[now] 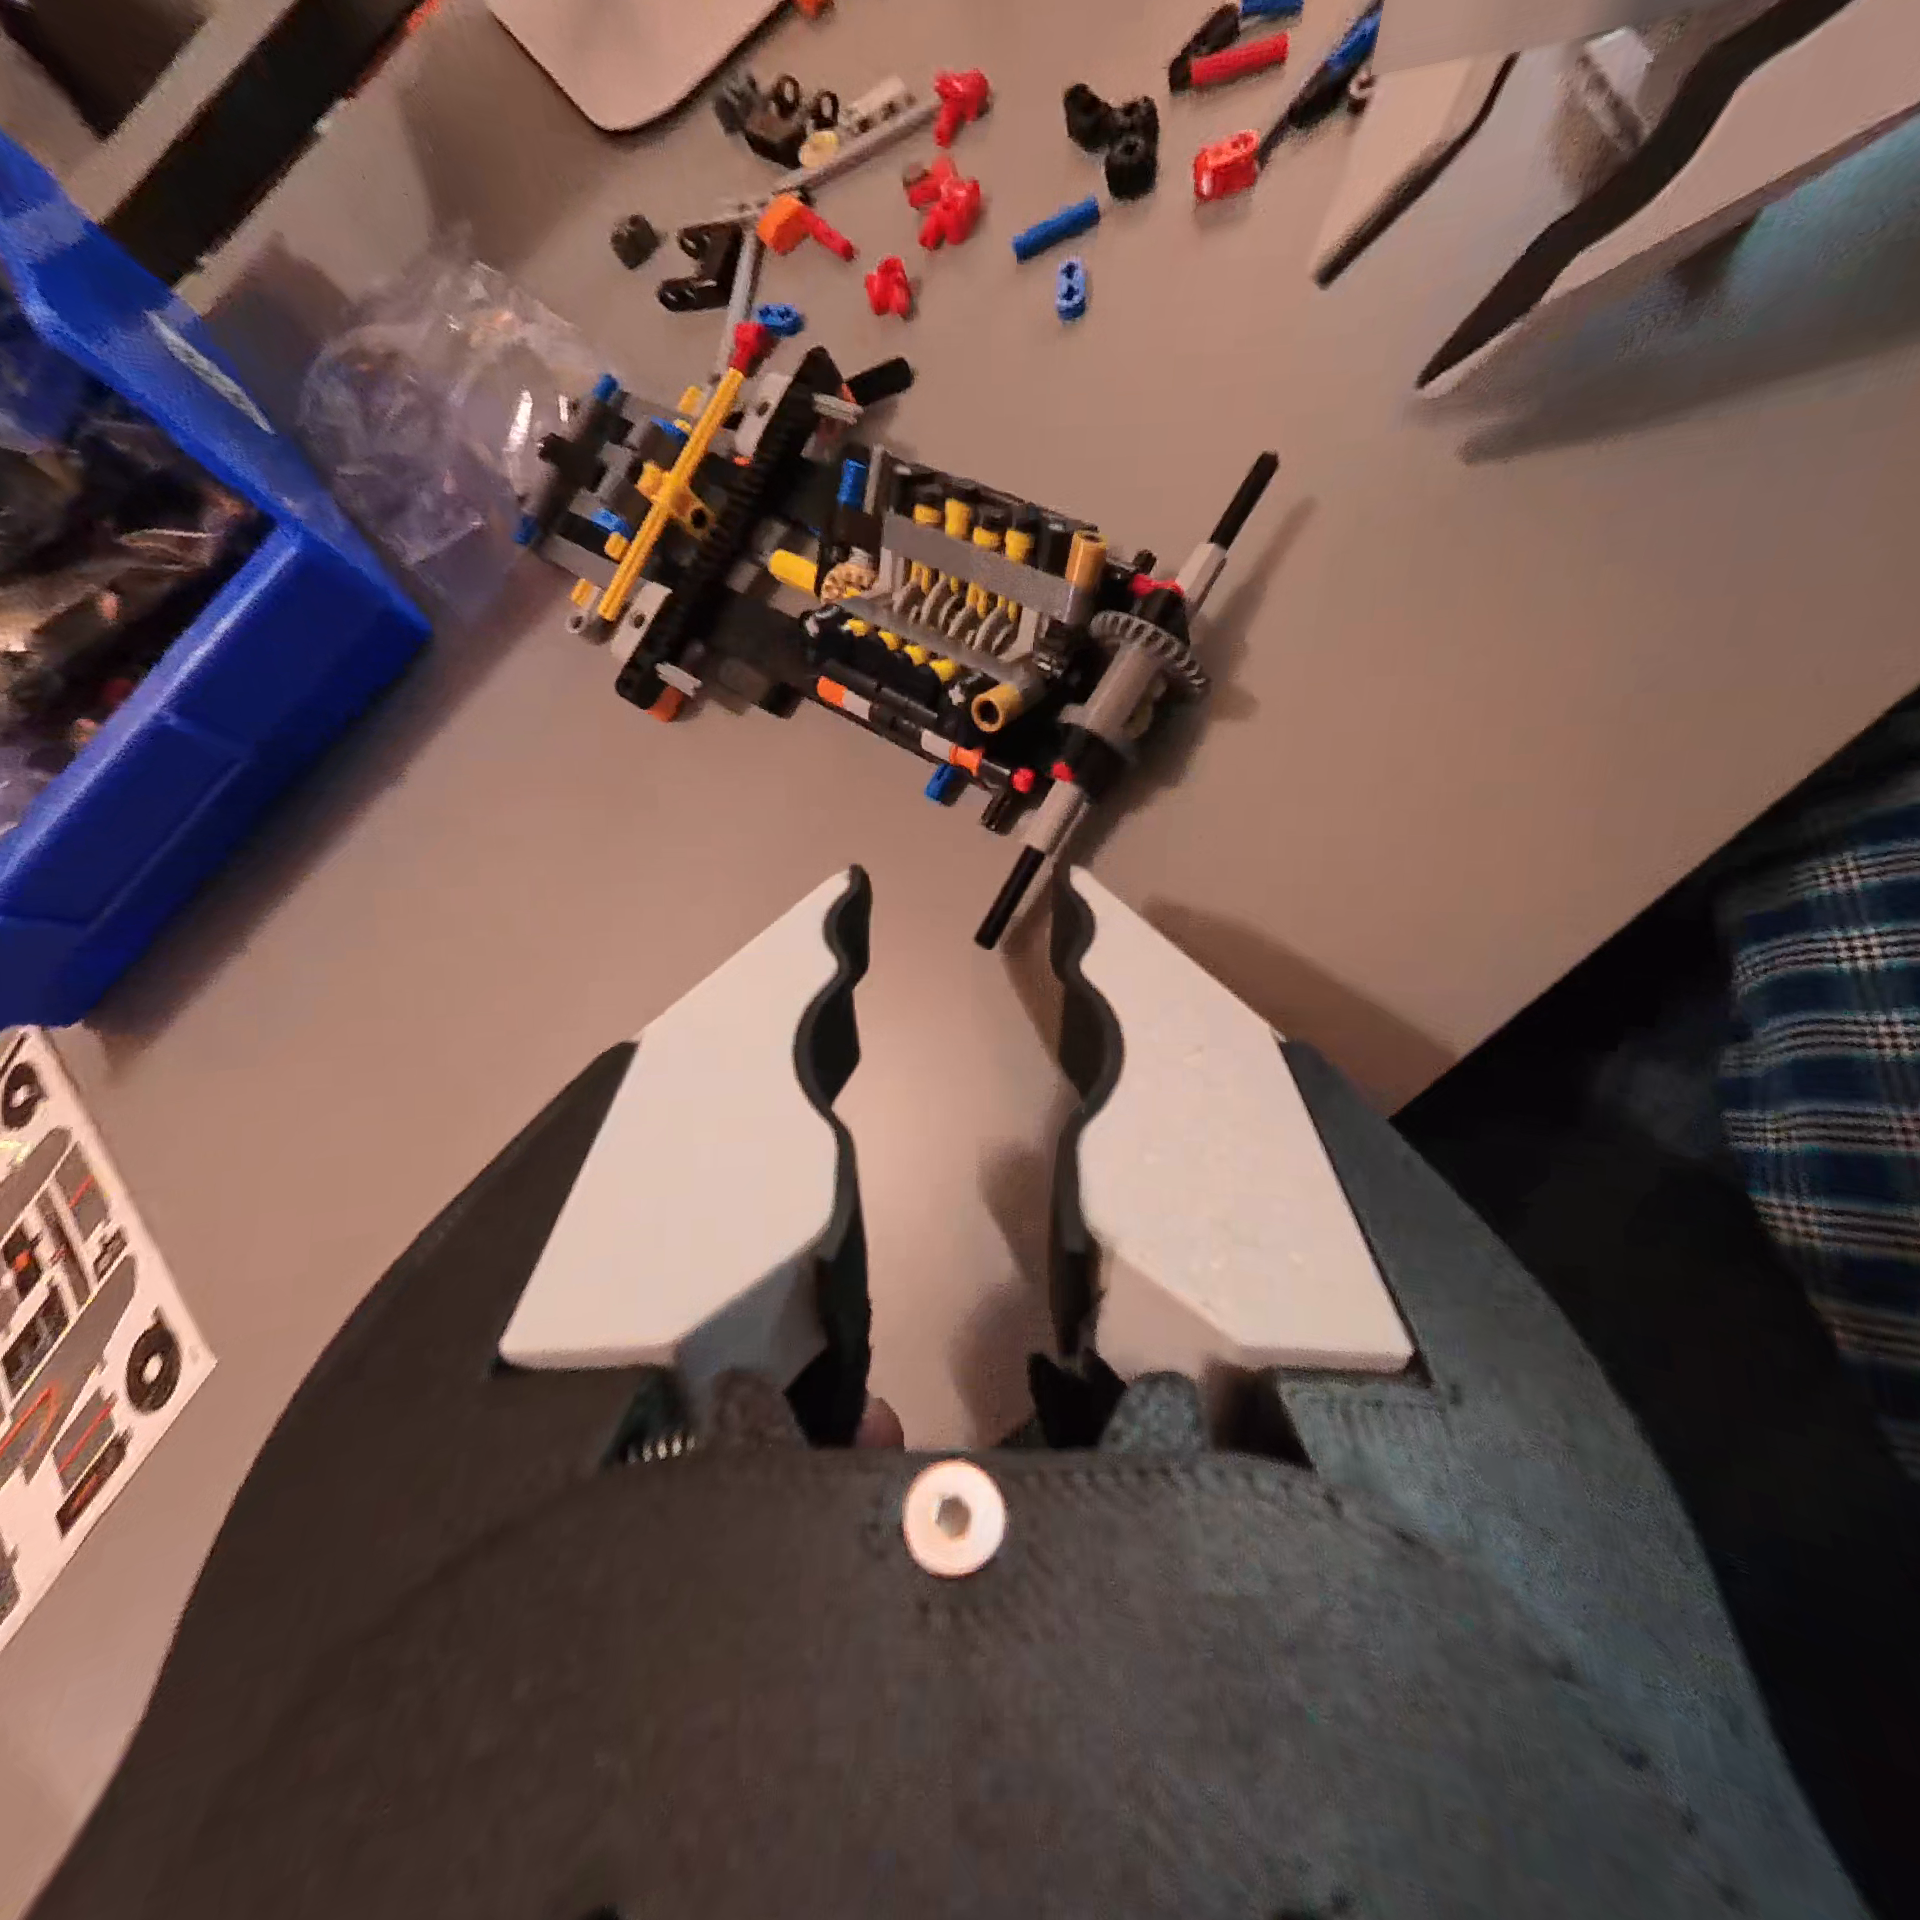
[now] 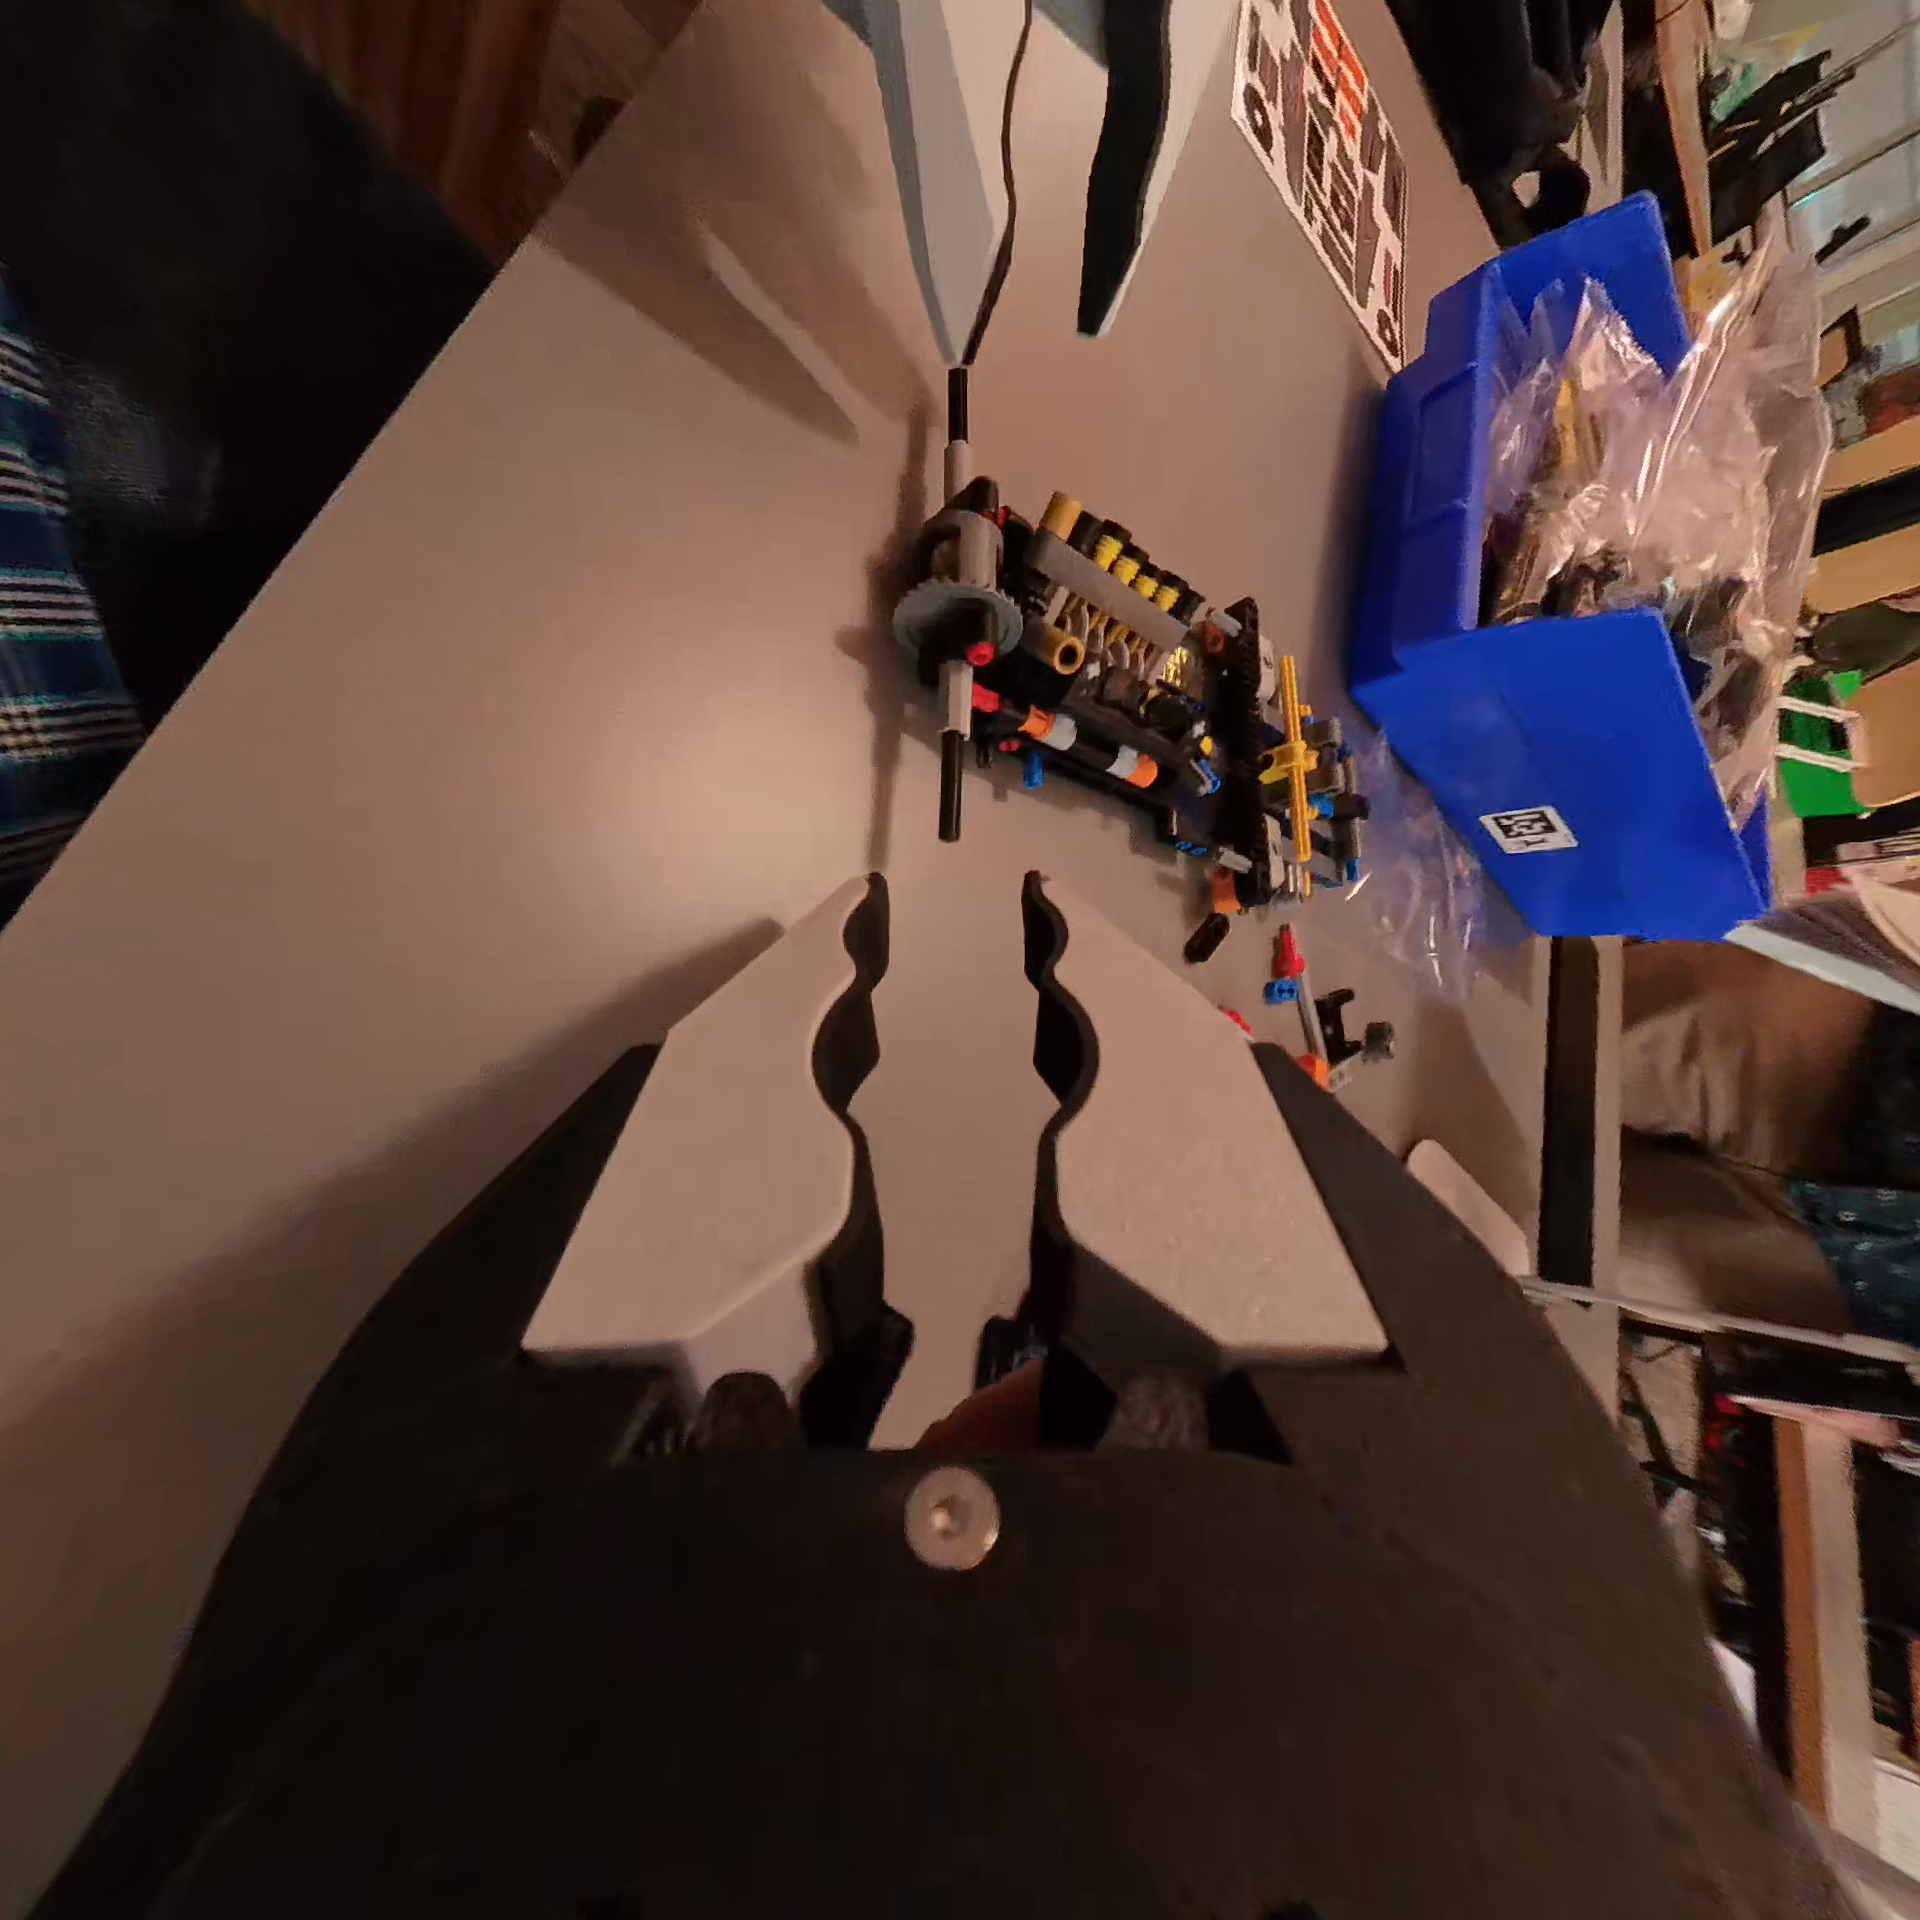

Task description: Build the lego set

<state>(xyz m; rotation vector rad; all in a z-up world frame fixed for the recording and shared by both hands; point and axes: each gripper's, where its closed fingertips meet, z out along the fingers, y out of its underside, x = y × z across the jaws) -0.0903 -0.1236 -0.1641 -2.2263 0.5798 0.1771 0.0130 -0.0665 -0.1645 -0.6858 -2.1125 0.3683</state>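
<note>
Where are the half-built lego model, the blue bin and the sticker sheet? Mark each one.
half-built lego model (image 1: 831, 582): left wrist view, on its grey engine block.
blue bin (image 2: 1558, 748): right wrist view, on its front wall.
sticker sheet (image 1: 73, 1278): left wrist view, on its printed middle.

Blue bin (image 1: 208, 665); black-yellow-grey lego build (image 1: 862, 582); red, blue loose pieces (image 1: 940, 197); grey table (image 1: 1455, 582).

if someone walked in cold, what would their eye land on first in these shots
First the half-built lego chassis, a dense block of black, grey and yellow parts lying mid-table with a long axle through its gear end. Next the bright blue bin stuffed with clear bags of parts beside the chassis's far end, and the scatter of red, blue and black loose pieces beyond it. Both open grippers, left and right, point at the axle end.
</note>
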